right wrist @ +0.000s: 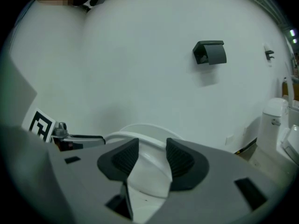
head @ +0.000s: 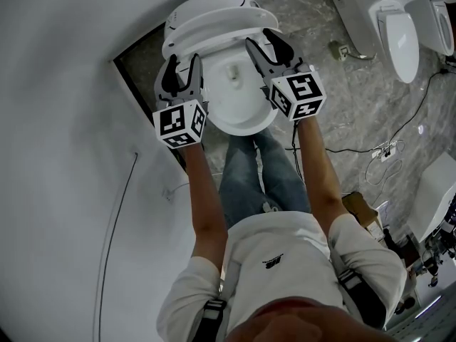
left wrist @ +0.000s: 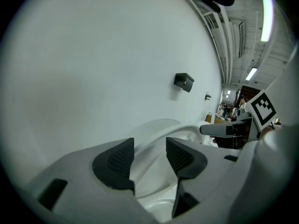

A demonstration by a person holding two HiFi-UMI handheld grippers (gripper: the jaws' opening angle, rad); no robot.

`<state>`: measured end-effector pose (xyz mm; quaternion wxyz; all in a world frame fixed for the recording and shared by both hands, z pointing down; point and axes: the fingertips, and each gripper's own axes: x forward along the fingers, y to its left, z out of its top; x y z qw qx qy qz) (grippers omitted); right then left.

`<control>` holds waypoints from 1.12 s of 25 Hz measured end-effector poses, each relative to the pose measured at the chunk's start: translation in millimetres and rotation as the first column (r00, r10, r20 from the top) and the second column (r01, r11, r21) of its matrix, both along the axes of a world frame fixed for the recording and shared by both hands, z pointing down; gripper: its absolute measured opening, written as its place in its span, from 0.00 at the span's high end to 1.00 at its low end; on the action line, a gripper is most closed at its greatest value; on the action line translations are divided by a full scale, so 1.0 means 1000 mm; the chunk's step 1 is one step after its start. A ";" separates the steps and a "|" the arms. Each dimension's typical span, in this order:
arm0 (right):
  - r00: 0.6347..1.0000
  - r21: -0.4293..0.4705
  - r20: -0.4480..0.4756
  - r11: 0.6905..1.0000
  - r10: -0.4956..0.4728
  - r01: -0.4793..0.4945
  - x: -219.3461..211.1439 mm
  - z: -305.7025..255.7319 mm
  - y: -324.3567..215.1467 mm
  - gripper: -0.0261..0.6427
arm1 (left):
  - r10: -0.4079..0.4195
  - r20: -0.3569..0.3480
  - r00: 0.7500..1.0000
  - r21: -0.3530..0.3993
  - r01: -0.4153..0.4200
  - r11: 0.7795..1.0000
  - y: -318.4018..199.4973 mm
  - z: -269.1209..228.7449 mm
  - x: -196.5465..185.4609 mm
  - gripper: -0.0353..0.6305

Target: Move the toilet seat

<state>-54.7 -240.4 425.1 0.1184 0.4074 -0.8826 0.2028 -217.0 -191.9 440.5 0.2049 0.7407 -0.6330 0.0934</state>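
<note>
A white toilet stands against the wall in the head view, its seat (head: 214,38) and lid (head: 210,6) tipped up at the back and the bowl (head: 239,112) uncovered. My left gripper (head: 182,66) hovers at the bowl's left side, jaws apart. My right gripper (head: 261,40) is at the bowl's right side, its tips near the raised seat's edge. In the left gripper view the gripper (left wrist: 149,155) is open, and the seat's curved rim (left wrist: 187,130) shows beyond the gap. In the right gripper view the gripper (right wrist: 152,155) is open too, with the white seat arc (right wrist: 135,135) just past the pads.
A plain white wall runs along the left. Other toilets (head: 399,34) stand on the marble floor at the upper right, and cables (head: 377,152) trail across that floor. A dark box (right wrist: 210,52) is fixed to the wall above the toilet. My legs are right before the bowl.
</note>
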 end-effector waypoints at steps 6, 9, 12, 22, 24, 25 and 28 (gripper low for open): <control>1.000 0.005 -0.008 1.000 0.005 -0.005 -0.002 0.000 -0.007 0.66 | -0.014 0.000 1.000 0.005 0.014 1.000 -0.007 -0.001 -0.002 0.60; 1.000 0.008 -0.010 1.000 0.012 -0.011 -0.005 0.001 -0.013 0.66 | -0.019 -0.001 1.000 0.007 0.019 1.000 -0.013 0.000 -0.004 0.60; 1.000 0.012 -0.015 1.000 0.018 -0.018 -0.006 0.001 -0.018 0.66 | -0.024 -0.005 1.000 0.008 0.024 1.000 -0.017 0.000 -0.005 0.60; 0.999 0.031 -0.034 0.999 0.023 -0.022 -0.011 0.001 -0.030 0.66 | -0.006 -0.005 1.000 0.013 0.006 1.000 -0.025 -0.003 -0.003 0.60; 0.999 0.047 -0.040 0.999 0.023 -0.021 -0.013 0.000 -0.032 0.66 | 0.011 -0.006 1.000 0.016 -0.011 1.000 -0.025 -0.005 0.002 0.60; 0.999 0.057 -0.041 0.998 0.023 -0.020 -0.014 -0.002 -0.032 0.66 | 0.021 -0.006 1.000 0.018 -0.021 1.000 -0.025 -0.006 0.004 0.60; 0.999 0.084 -0.042 0.996 0.012 -0.008 -0.019 -0.008 -0.028 0.67 | 0.048 -0.003 0.999 0.023 -0.048 0.999 -0.023 -0.010 0.011 0.60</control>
